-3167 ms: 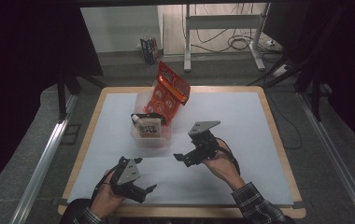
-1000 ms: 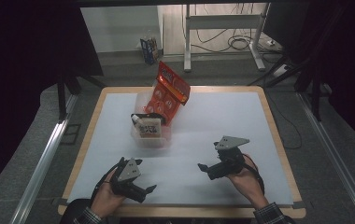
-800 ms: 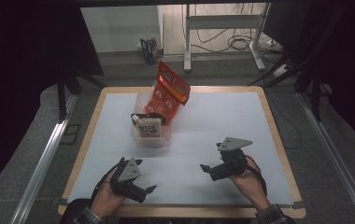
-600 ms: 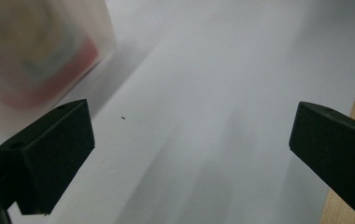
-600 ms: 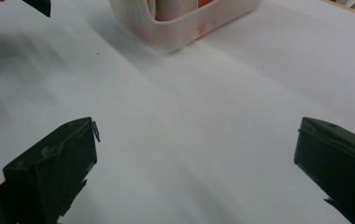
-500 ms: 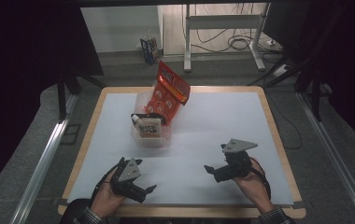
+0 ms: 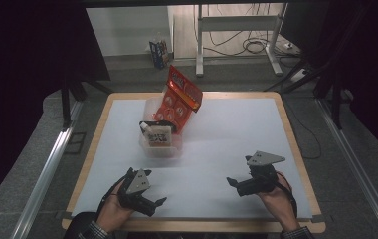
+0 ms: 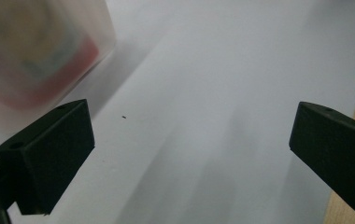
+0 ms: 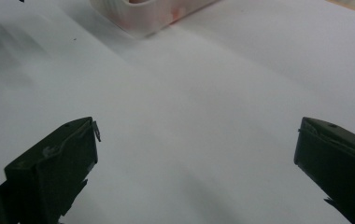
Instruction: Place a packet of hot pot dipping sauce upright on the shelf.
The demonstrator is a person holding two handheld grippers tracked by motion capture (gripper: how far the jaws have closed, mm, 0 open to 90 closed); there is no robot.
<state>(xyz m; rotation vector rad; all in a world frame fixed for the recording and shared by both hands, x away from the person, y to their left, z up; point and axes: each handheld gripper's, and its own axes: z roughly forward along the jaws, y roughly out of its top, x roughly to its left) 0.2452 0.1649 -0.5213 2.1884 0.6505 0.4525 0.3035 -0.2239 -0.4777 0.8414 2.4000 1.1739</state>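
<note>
A clear plastic bin (image 7: 160, 144) stands left of the table's middle, holding a red snack bag (image 7: 182, 97) that sticks up and leans back, and a white packet (image 7: 156, 137) with dark print. My left gripper (image 7: 153, 195) rests near the front left edge, open, nothing between its jaws; the bin's blurred corner (image 8: 40, 56) lies beyond it. My right gripper (image 7: 235, 183) sits low at the front right, open and empty, pointing left toward the bin (image 9: 152, 14).
The white table sheet (image 7: 236, 139) is framed by a wooden border (image 7: 296, 149). Beyond the far edge stand a metal stand's legs (image 7: 236, 40), floor cables (image 7: 256, 47) and a small carton (image 7: 158, 52). Dark curtains flank both sides.
My right gripper has drawn back from beside the bin to the front right of the table and lowered. The left gripper stayed in place.
</note>
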